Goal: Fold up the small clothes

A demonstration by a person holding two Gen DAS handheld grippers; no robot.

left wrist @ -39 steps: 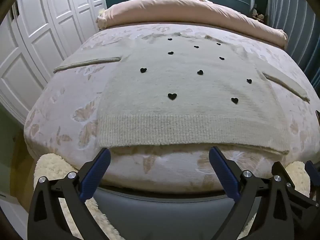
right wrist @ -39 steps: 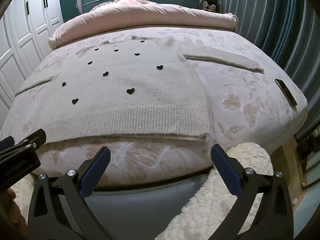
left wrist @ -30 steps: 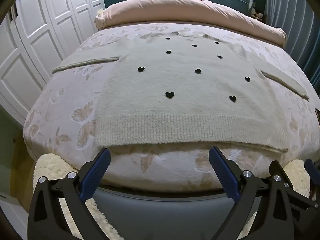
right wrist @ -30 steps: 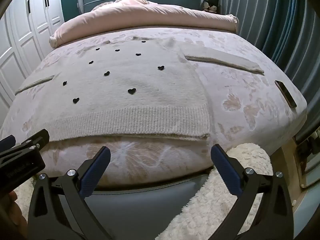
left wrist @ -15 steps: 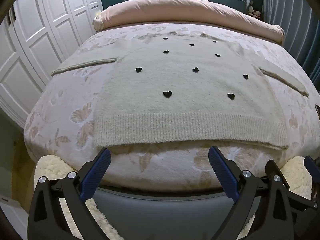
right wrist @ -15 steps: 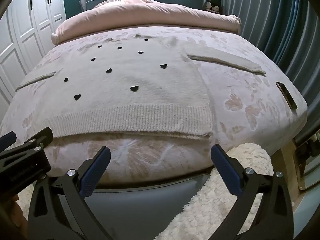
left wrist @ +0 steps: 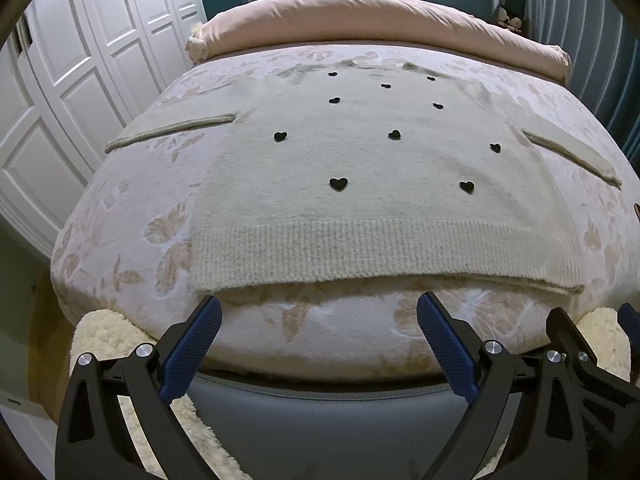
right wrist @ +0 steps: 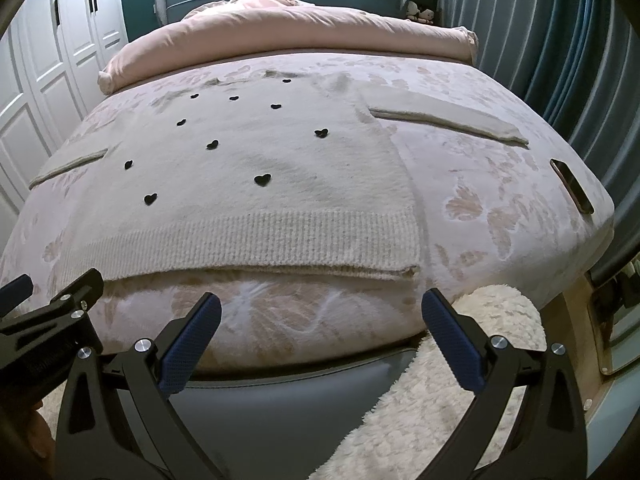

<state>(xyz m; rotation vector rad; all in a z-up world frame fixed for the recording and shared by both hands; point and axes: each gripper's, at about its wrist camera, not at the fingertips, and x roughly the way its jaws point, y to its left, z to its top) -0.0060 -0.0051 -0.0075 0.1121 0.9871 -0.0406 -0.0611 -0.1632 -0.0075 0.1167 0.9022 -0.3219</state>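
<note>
Left claw and right claw gape wide, apparently side by side, gripping nothing.

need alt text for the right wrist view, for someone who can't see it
A cream sweater dotted with small black hearts lies flat on a floral pink bed, sleeves spread, its ribbed hem near the foot edge. The open right claw hovers just below that hem, holding nothing. A phone lies near the bed's right edge, and the left claw shows at lower left.

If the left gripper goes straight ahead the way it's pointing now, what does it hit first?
Probably the bed's front edge, just under the sweater's ribbed hem. The left gripper is open with nothing between its fingers; depth is hard to judge.
</note>
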